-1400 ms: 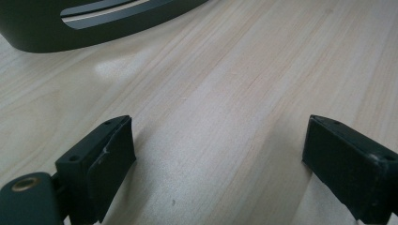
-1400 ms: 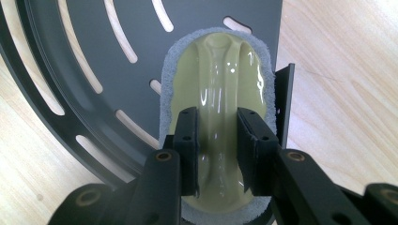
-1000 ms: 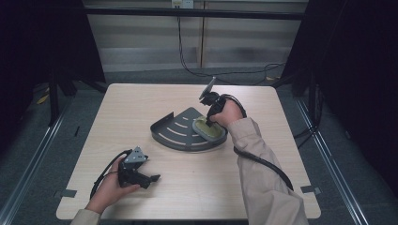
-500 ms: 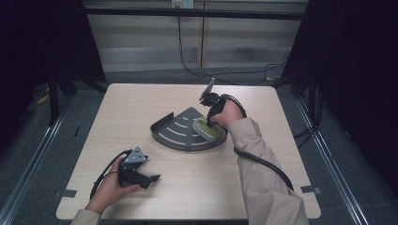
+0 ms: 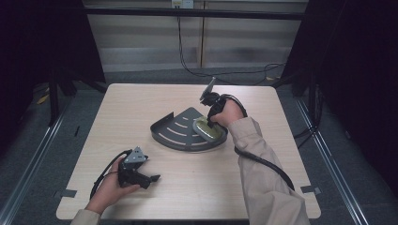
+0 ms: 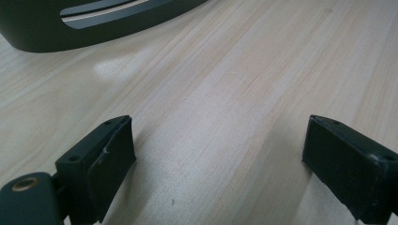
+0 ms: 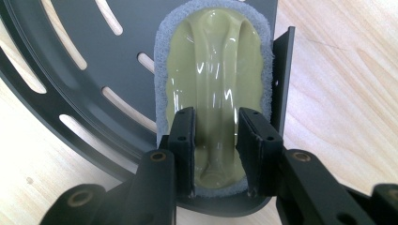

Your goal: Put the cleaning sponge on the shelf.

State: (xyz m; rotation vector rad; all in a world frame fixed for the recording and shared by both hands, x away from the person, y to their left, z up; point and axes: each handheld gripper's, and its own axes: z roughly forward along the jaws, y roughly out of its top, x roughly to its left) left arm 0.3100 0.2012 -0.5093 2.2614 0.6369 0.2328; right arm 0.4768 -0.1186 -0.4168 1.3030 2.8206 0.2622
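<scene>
Right gripper view had the right gripper pinching the scrubber's ridge at the tray's straight wall. Left gripper sat spread wide near the table's front-left corner.

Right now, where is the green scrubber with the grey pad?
In the high view the scrubber lies in the dark slotted tray, at its right end by the straight wall. The right gripper straddles its raised handle ridge.
</scene>
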